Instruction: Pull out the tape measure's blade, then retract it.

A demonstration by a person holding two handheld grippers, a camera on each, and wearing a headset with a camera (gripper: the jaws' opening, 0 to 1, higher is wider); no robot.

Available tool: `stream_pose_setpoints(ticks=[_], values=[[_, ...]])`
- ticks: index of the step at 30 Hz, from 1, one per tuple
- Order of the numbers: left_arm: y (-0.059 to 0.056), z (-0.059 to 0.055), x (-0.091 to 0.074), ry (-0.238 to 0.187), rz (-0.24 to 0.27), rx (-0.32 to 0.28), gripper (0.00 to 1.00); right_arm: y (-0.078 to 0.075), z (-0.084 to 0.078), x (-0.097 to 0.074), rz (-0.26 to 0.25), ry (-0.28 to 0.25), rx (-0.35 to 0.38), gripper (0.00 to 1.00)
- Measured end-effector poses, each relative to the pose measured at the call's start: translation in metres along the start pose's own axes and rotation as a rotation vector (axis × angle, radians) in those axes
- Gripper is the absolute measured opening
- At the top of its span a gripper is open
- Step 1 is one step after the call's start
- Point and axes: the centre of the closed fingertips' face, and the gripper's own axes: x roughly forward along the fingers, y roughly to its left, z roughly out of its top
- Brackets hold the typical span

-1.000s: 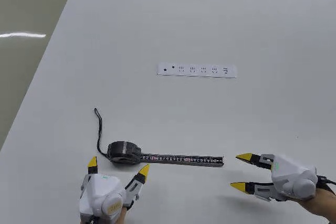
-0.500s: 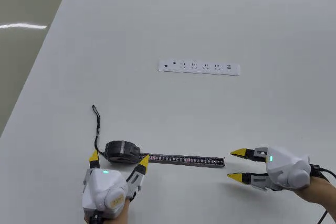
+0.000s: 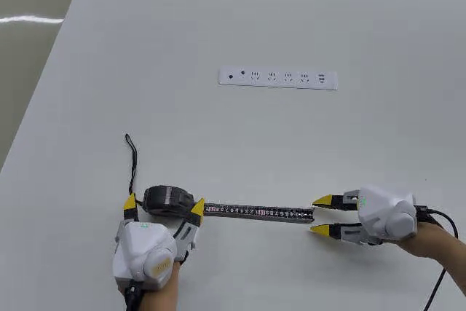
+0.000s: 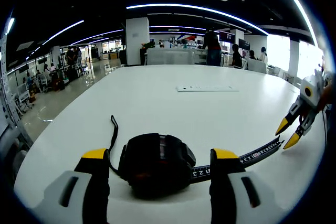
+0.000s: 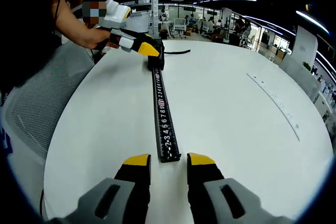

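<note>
Partly drawn tape, with a gripper set at each end.
Low on the white table (image 3: 291, 20), well below the power strip (image 3: 277, 77), the tape measure (image 3: 167, 199) is seen at lower left, its blade (image 3: 258, 213) laid out rightward. The case is straddled by the left gripper (image 3: 163, 205), jaws apart. The blade's tip is met by the right gripper (image 3: 320, 215), likewise unclosed. Pulling seems in hand; next, both likely need closing.

left hand-held gripper (image 4: 159, 155) | jaws spread around tape measure (image 4: 155, 164) | blade (image 4: 260, 151) out
</note>
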Motion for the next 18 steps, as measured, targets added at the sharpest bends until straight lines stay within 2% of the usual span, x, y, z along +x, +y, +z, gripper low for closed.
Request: stream_pose_setpoints(ticks=[10, 18], values=[[0.0017, -0.0008, 0.0043, 0.001, 0.006, 0.003, 0.75, -0.0003, -0.0069, 0.0081, 0.010, 0.015, -0.015, 0.15], [0.0030, -0.0028, 0.0082, 0.012, 0.010, 0.000, 0.74, -0.0029, -0.0044, 0.0092, 0.015, -0.001, -0.001, 0.14]])
